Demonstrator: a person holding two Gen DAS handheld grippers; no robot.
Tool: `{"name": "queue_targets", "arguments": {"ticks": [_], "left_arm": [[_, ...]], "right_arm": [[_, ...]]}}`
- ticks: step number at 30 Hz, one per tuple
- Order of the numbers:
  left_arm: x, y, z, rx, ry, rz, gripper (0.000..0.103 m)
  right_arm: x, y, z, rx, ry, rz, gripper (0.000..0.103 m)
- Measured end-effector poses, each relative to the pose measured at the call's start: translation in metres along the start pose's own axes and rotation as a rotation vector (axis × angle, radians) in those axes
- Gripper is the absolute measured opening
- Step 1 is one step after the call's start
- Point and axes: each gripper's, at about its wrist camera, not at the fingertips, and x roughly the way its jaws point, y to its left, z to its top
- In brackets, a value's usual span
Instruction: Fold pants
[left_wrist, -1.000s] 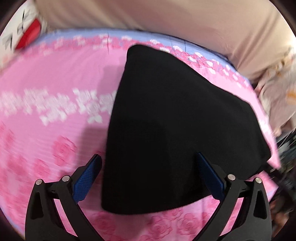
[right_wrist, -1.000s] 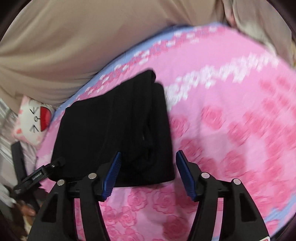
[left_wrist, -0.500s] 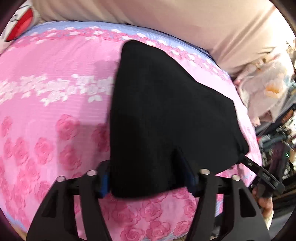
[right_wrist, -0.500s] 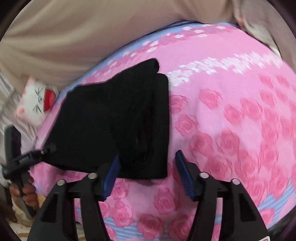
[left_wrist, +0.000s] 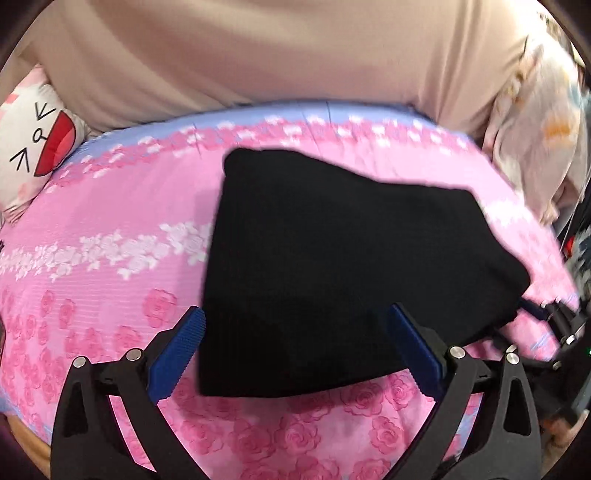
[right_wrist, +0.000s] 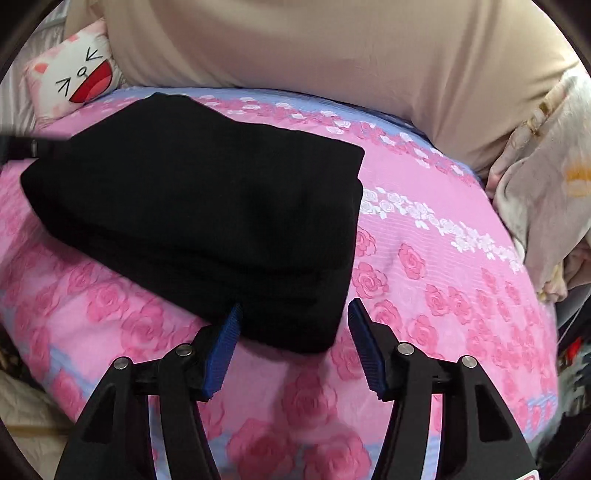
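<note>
Left wrist view: half a second ago the left gripper (left_wrist: 295, 345) had its fingers drawn in on the near edge of the black pants (left_wrist: 343, 273); its jaws are now spread wide and grip nothing. The folded pants lie flat on the pink floral bedsheet (left_wrist: 92, 266), their near edge between the blue pads.

Right wrist view: the right gripper (right_wrist: 293, 345) has swung round, jaws parted as before. The pants' (right_wrist: 207, 206) near corner sits between the fingertips, unpinched, layered edges showing. A cat-face pillow (right_wrist: 79, 79) lies behind.
</note>
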Motion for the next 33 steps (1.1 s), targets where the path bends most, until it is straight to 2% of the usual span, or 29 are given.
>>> {"name": "queue_targets", "arguments": {"ticks": [2, 3, 5, 6, 8, 11, 14, 16, 19, 20, 21, 23, 25, 26, 29, 32, 33], "left_arm": [[0.014, -0.004, -0.003, 0.024, 0.028, 0.066, 0.097], [0.019, -0.002, -0.005, 0.024, 0.036, 0.083, 0.097], [0.025, 0.007, -0.01, -0.001, 0.047, 0.053, 0.098], [0.027, 0.01, -0.011, -0.02, 0.053, 0.035, 0.098], [0.031, 0.017, -0.013, -0.052, 0.072, 0.001, 0.098], [0.025, 0.024, -0.011, -0.073, 0.08, -0.015, 0.098], [0.01, 0.031, -0.005, -0.088, 0.047, -0.011, 0.098], [0.002, 0.031, 0.001, -0.091, 0.026, -0.012, 0.098], [0.008, 0.026, 0.018, -0.083, 0.015, 0.021, 0.098], [0.012, 0.023, 0.029, -0.077, 0.016, 0.036, 0.098], [0.014, 0.02, 0.037, -0.073, 0.005, 0.04, 0.098], [0.018, 0.016, 0.057, -0.061, -0.038, 0.089, 0.098], [0.025, 0.018, 0.069, -0.051, -0.027, 0.187, 0.098], [0.026, 0.024, 0.069, -0.062, -0.017, 0.213, 0.098], [0.019, 0.047, 0.055, -0.121, -0.024, 0.201, 0.098], [0.022, 0.069, 0.041, -0.133, 0.0, 0.257, 0.098], [0.024, 0.073, 0.038, -0.132, 0.011, 0.27, 0.098]], "right_arm": [[-0.005, -0.022, 0.005, 0.134, -0.01, 0.032, 0.024], [-0.006, -0.031, 0.007, 0.198, -0.01, 0.058, 0.024], [0.001, -0.045, 0.001, 0.297, 0.031, 0.11, 0.024], [0.013, -0.051, -0.008, 0.326, 0.068, 0.115, 0.029], [0.01, -0.056, -0.013, 0.373, 0.06, 0.154, 0.032], [-0.012, -0.061, -0.003, 0.403, 0.063, 0.18, 0.034], [-0.05, -0.06, 0.015, 0.374, -0.028, 0.136, 0.035], [-0.069, -0.06, 0.031, 0.378, -0.102, 0.16, 0.036], [-0.071, -0.044, 0.062, 0.325, -0.161, 0.207, 0.033], [-0.066, -0.034, 0.077, 0.288, -0.171, 0.218, 0.023], [-0.058, -0.024, 0.094, 0.259, -0.178, 0.239, 0.016], [-0.038, -0.009, 0.125, 0.238, -0.166, 0.325, 0.016], [-0.013, 0.014, 0.152, 0.18, -0.093, 0.412, 0.016], [-0.006, 0.028, 0.158, 0.149, -0.071, 0.428, 0.016], [0.038, 0.086, 0.176, 0.004, 0.057, 0.466, 0.016], [0.108, 0.119, 0.175, -0.017, 0.173, 0.457, 0.016], [0.121, 0.121, 0.174, 0.009, 0.175, 0.467, 0.015]]}}
